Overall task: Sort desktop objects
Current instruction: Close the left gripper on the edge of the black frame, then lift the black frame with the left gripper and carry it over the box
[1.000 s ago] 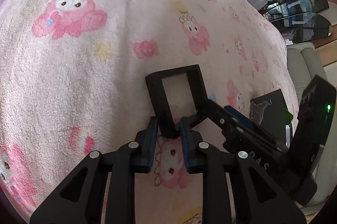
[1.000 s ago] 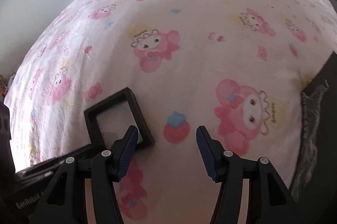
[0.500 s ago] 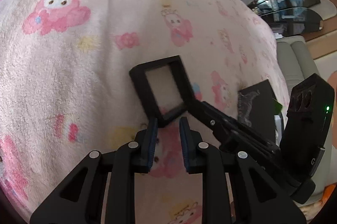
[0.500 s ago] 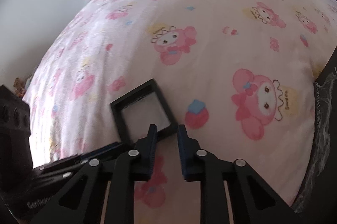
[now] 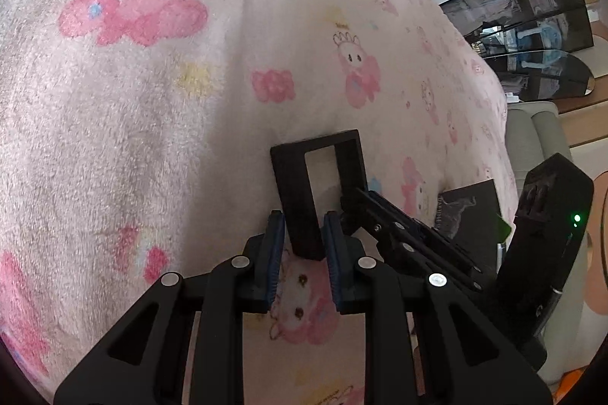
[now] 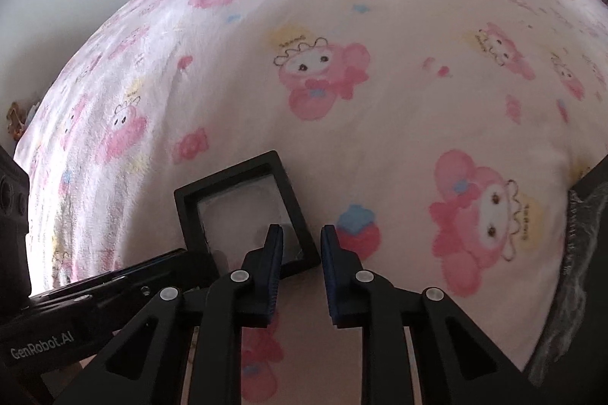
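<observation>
Left gripper [image 5: 303, 245] clamped on near edge of black frame [image 5: 317, 184], frame tilted up off pink blanket [image 5: 152, 123]. Right gripper [image 6: 302, 245] pinched on frame's right corner, jaws narrow.

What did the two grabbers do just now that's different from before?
The right tool snapped shut on the frame's corner. The left tool stayed clamped on the frame's other side. The frame tipped a little; the blanket and the dark book stayed put.
</observation>
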A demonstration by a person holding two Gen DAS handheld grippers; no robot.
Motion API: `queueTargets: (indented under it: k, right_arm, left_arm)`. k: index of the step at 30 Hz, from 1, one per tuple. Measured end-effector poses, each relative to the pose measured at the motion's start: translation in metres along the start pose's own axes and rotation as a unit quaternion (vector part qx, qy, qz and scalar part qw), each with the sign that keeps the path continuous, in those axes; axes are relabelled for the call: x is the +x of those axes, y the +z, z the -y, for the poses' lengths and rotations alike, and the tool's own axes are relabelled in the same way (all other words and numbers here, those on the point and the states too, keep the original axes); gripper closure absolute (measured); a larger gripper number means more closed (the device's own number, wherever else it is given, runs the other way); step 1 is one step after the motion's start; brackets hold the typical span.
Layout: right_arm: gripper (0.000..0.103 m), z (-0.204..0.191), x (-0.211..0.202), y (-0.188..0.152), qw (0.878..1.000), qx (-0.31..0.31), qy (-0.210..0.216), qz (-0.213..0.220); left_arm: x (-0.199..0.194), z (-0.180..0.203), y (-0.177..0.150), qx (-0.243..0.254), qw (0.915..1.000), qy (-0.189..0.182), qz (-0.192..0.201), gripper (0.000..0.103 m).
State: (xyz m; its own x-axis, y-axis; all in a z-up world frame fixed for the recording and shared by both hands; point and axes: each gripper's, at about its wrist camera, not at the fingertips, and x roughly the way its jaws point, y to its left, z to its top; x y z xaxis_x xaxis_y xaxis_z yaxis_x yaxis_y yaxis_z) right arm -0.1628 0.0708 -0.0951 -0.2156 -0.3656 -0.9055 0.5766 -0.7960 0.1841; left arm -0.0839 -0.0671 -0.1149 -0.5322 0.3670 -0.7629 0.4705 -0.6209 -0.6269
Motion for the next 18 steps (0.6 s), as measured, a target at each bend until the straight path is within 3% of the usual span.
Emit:
queueTargets:
  k: [5, 9, 12, 18]
  right_arm:
    - [0.086, 0.004, -0.014, -0.006, 1.0, -0.001, 0.025, 0.002]
    - [0.086, 0.005, -0.044, -0.026, 1.0, -0.002, 0.021, 0.005]
    - [0.086, 0.009, -0.065, -0.051, 1.0, 0.006, 0.026, -0.003]
    - [0.086, 0.022, -0.07, -0.076, 0.999, 0.025, 0.009, -0.032]
  left_arm:
    - [0.0, 0.008, -0.003, 0.021, 0.9997, 0.008, -0.002, 0.084]
    - [0.003, 0.017, -0.015, 0.042, 0.9973, -0.01, -0.059, 0.081]
    - [0.0, 0.025, -0.027, 0.068, 0.9942, -0.025, -0.08, 0.079]
    - [0.001, 0.026, -0.028, 0.071, 0.9944, -0.017, -0.076, 0.076]
